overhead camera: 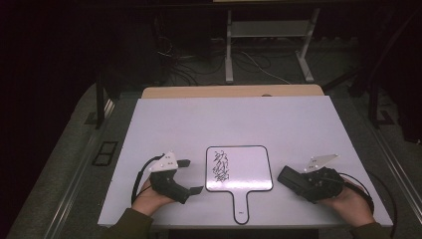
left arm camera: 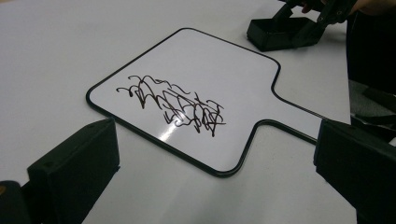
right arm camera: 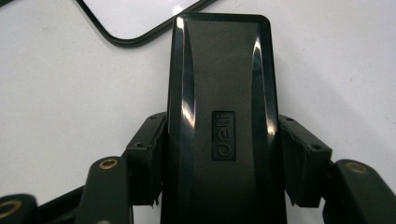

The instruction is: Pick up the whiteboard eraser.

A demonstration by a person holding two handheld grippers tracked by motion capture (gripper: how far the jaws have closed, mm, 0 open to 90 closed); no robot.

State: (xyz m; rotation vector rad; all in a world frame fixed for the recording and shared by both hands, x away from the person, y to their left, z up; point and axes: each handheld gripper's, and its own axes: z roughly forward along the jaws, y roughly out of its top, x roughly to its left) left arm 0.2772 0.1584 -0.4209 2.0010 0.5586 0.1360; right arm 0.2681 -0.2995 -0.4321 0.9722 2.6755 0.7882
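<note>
Black plastic of the eraser [right arm camera: 219, 121] is clamped squarely between the jaws of the right tool [overhead camera: 298, 180], just beside the right edge of the small whiteboard [overhead camera: 239, 169] that lies flat on the white worktop [overhead camera: 298, 124]. For a clean wipe, the eraser is best carried over the scribble [overhead camera: 220, 167] and pressed flat, while the board is steadied by the left tool [overhead camera: 191, 175], which is spread open and holds nothing.

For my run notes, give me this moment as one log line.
right claw: shut on eraser | left claw: open, empty | whiteboard paddle: flat between claws, scribble unerased
</note>
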